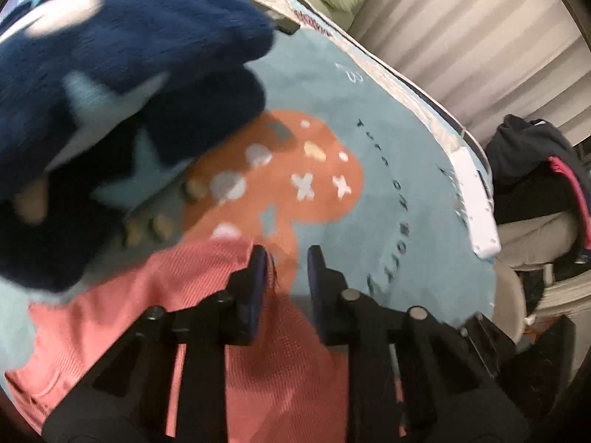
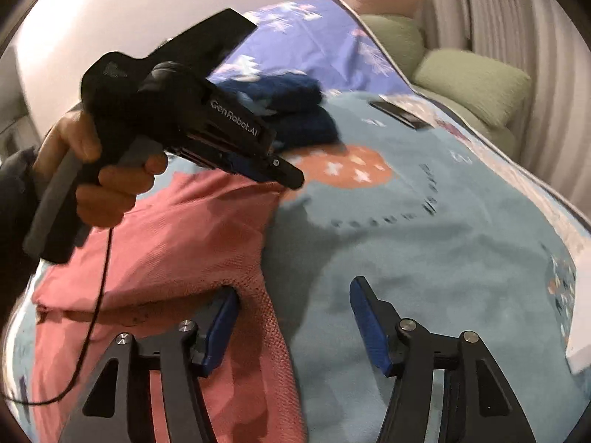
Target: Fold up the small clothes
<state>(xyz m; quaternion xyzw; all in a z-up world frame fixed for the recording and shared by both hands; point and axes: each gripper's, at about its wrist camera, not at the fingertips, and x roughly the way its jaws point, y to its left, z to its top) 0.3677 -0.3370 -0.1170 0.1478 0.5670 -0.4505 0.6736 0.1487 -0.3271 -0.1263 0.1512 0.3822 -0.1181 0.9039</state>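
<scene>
— What's lying over on the left there?

— A folded dark blue fleece with pale stars is sitting on the light blue blanket, toward the far side of the bed. Just this side of it, the pink knit garment is spreading flat across the blanket's near left part, its right edge running toward the orange patch.

— And the left gripper?

— It's hovering over the garment's far right edge with its fingers standing a little apart; cloth is showing in the gap between them. Whether they're touching the cloth, I can't tell. The person's left hand is wrapping its handle.

— The right gripper?

— Spread wide, low at the garment's near right edge. Its left finger is lying against the pink hem; the other is hanging over bare blanket.

— Further right?

— Green pillows are resting by the curtain.
</scene>
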